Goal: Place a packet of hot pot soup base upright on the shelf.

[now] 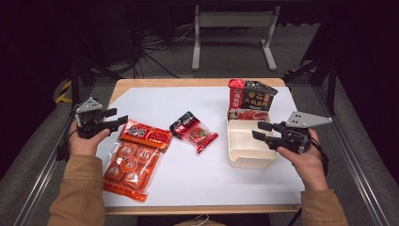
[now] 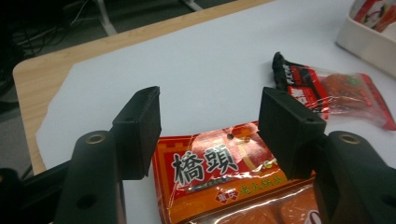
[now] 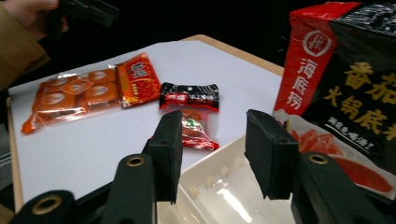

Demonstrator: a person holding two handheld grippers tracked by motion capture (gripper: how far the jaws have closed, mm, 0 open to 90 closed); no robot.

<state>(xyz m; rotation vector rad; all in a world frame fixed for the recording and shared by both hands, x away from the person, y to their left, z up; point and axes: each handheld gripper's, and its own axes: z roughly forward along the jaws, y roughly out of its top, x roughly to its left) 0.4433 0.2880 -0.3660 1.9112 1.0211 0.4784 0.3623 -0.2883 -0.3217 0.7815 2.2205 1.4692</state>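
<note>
Sleeves at bottom edge; white sheet (image 1: pixel 202 169) over wood table (image 1: pixel 197 83), dark room beyond (cables on floor). Left tongs (image 1: pixel 117 117) apart, orange pack (image 1: pixel 136 157) at their 5 o'clock. Right tongs (image 1: pixel 259 130) apart above tray (image 1: pixel 244 157).

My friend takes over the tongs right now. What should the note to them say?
Left tongs: open, holding nothing, just been closing a little, above the top edge of the big orange snack pack.
Right tongs: open, holding nothing, jaws just been narrowing, over the near rim of the white tray.
Done: the black-and-red box stands in the tray's far end.
Left, by the look of it: the orange pack and the small red packet lie on the white sheet, outside the tray. Grab the orange pack next, probably.
</note>
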